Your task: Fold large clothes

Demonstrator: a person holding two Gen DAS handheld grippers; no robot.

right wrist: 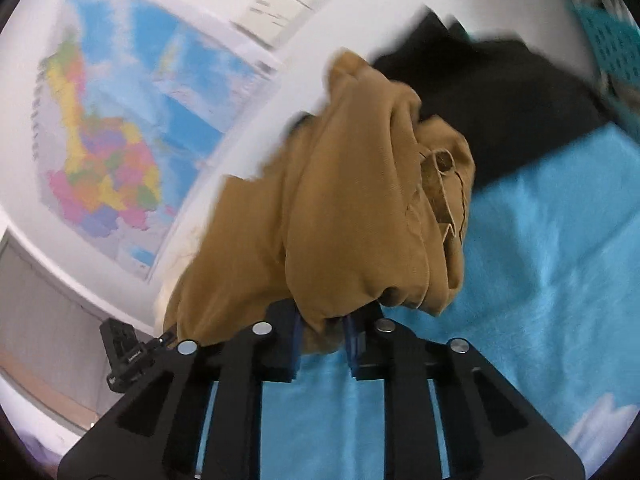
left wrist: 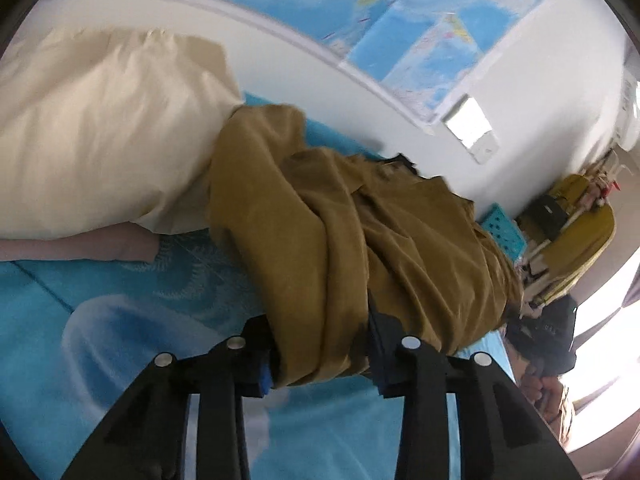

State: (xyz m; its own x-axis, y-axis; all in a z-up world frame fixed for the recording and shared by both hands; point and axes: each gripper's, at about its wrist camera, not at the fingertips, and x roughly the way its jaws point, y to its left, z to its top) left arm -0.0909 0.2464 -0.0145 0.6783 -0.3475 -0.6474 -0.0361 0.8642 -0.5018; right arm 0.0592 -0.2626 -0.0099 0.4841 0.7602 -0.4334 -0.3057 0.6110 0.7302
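A large mustard-brown garment point(left wrist: 320, 216) lies bunched on a blue bed sheet point(left wrist: 120, 320). In the left wrist view my left gripper point(left wrist: 320, 360) is shut on a thick fold of that garment, the cloth filling the gap between its black fingers. In the right wrist view the same brown garment point(right wrist: 340, 208) hangs in a crumpled mass, and my right gripper point(right wrist: 322, 340) is shut on a bunch of its cloth. A seam or pocket edge shows on the garment's right side. A black garment point(right wrist: 500, 112) lies behind it on the sheet point(right wrist: 540, 260).
A cream pillow point(left wrist: 100, 132) lies at the left of the bed, against the white wall with a coloured map point(left wrist: 420, 28). A teal basket point(right wrist: 608, 40) sits at the far right. A yellow chair point(left wrist: 576, 236) with clutter stands beyond the bed, and a person's hand point(left wrist: 548, 392) shows low right.
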